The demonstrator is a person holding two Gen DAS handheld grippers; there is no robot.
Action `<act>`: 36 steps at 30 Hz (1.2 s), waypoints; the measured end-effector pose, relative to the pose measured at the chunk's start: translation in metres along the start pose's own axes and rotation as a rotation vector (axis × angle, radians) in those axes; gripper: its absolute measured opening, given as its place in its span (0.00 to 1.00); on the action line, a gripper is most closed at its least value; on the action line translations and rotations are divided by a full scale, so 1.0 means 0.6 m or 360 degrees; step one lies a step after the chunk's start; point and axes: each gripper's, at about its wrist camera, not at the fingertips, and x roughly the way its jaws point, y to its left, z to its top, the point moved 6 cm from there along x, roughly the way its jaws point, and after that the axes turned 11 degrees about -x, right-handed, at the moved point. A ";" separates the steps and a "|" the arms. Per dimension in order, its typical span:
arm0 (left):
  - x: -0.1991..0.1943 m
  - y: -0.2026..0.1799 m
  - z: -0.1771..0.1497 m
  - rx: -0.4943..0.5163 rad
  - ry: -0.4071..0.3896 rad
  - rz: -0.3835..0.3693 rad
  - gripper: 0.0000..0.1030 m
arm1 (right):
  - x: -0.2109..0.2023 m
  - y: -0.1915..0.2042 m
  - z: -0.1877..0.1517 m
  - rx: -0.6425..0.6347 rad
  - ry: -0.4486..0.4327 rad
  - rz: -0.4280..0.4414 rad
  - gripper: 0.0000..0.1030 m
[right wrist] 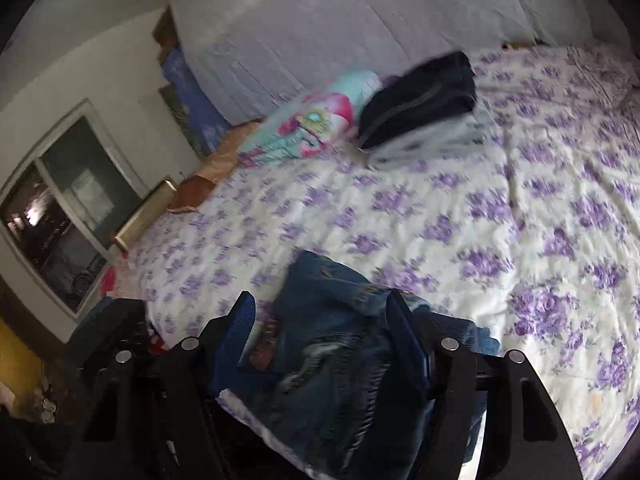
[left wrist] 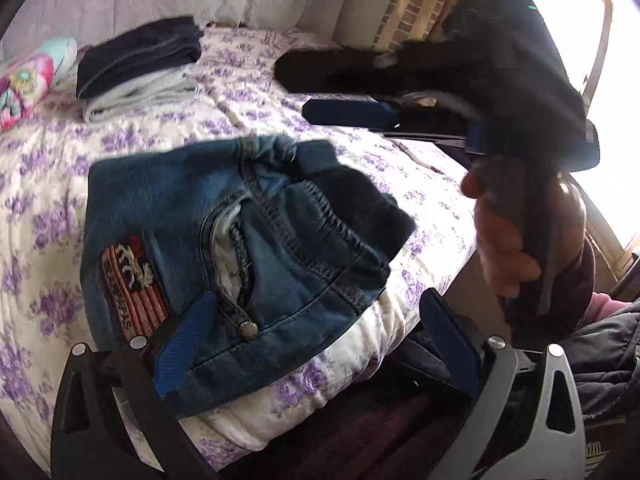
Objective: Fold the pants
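Left hand-held gripper (left wrist: pixel 316 340) gapes empty over folded jeans (left wrist: pixel 224 232) at bed (left wrist: pixel 400 176) edge; right hand-held gripper (right wrist: pixel 324 316) straddles them, grip unclear, so a careless tug could undo the fold.

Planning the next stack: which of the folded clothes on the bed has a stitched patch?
The blue jeans nearest the grippers; a red striped patch shows on them. The dark pants and grey garment stacked farther back look plain.

A pair of small blue denim pants (left wrist: pixel 240 256) lies folded into a compact bundle near the front edge of a white quilt with purple flowers (left wrist: pixel 360 152). Its waistband, metal button and front pocket face up, and a red striped embroidered patch sits on its left side.
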 end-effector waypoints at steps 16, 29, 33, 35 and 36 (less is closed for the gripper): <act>-0.122 0.141 0.039 -0.0370 -0.0237 -0.0049 0.95 | -0.134 -0.090 -0.131 0.0231 -0.0163 -0.0053 0.97; 0.049 0.171 0.046 -0.0556 0.0077 -0.0203 0.95 | 0.020 -0.061 -0.149 0.0415 0.0003 0.0386 0.86; 0.013 0.157 0.078 -0.0592 0.0035 -0.0264 0.95 | -0.016 -0.048 -0.105 0.0359 -0.0075 0.0399 0.74; -0.005 0.144 0.119 -0.0566 0.0015 -0.0254 0.95 | -0.031 -0.047 -0.055 0.0311 -0.0120 0.0388 0.74; -0.019 0.139 0.150 -0.0556 0.0001 -0.0240 0.95 | -0.036 -0.049 -0.018 0.0259 -0.0137 0.0362 0.74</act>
